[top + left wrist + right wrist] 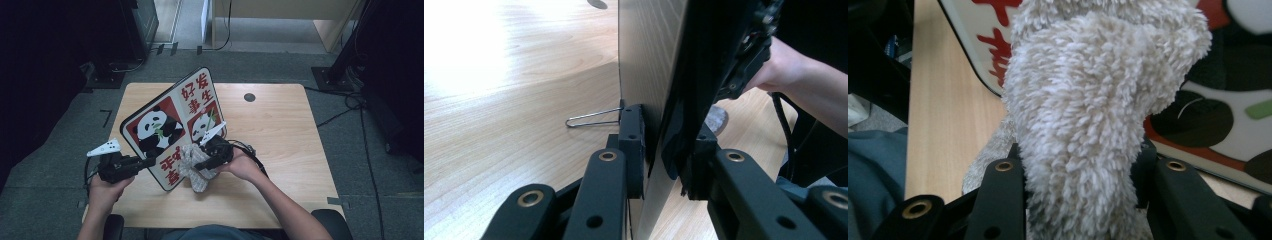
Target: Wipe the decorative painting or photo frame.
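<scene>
Board (172,122) clamped upright by left gripper (145,162); right gripper (205,162) grips cloth (192,172) against it.

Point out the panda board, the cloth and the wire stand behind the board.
panda board (150,131): high view, on the large panda picture on its front.
cloth (1088,125): right gripper view, on the fluffy middle of the bunched cloth.
wire stand (591,119): left gripper view, on the thin metal loop over the table.

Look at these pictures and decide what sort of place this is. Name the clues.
Probably an office or lab room set up for recording, not a home. A small light wooden desk with a round cable hole stands on grey carpet tiles, with loose black cables trailing across the floor.
</scene>
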The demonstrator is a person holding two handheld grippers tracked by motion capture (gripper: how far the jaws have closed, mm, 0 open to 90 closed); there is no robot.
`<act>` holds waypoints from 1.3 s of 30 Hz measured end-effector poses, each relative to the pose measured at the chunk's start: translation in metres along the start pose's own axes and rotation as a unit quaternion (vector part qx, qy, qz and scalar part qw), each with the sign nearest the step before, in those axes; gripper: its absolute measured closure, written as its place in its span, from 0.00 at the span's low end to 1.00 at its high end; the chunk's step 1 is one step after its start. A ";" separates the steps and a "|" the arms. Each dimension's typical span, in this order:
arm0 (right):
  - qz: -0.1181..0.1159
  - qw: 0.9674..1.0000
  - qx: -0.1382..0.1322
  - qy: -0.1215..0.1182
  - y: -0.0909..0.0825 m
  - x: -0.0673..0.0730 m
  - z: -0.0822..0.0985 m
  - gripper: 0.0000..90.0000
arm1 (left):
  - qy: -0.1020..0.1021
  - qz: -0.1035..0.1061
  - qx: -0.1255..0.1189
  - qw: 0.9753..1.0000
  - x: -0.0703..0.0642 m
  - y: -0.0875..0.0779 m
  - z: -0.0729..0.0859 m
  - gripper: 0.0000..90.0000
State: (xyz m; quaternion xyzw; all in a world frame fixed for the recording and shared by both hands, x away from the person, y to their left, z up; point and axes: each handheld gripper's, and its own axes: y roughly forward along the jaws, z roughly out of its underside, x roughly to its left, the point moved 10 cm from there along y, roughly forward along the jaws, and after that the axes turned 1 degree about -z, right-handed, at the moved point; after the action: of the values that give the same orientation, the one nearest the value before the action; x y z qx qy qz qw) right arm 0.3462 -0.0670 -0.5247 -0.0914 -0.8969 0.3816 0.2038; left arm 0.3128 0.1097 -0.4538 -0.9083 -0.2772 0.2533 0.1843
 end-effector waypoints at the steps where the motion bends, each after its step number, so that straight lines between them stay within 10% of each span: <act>1: 0.001 1.000 -0.002 -0.002 -0.003 0.002 -0.002 0.71 | 0.000 0.000 0.000 1.000 0.000 0.000 0.000 0.84; 23: 0.020 0.997 -0.056 -0.046 -0.072 0.038 -0.095 0.71 | -0.006 -0.005 0.004 1.000 0.001 0.000 0.002 0.73; 39: 0.029 0.993 -0.064 -0.099 -0.081 0.077 -0.165 0.71 | -0.011 -0.011 0.004 1.000 0.000 -0.001 0.004 0.69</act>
State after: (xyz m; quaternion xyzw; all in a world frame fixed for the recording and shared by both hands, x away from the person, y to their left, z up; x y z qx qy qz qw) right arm 0.3480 0.0084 -0.3399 -0.0921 -0.9324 0.3361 0.0962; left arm 0.3097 0.1113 -0.4564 -0.9018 -0.2881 0.2619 0.1874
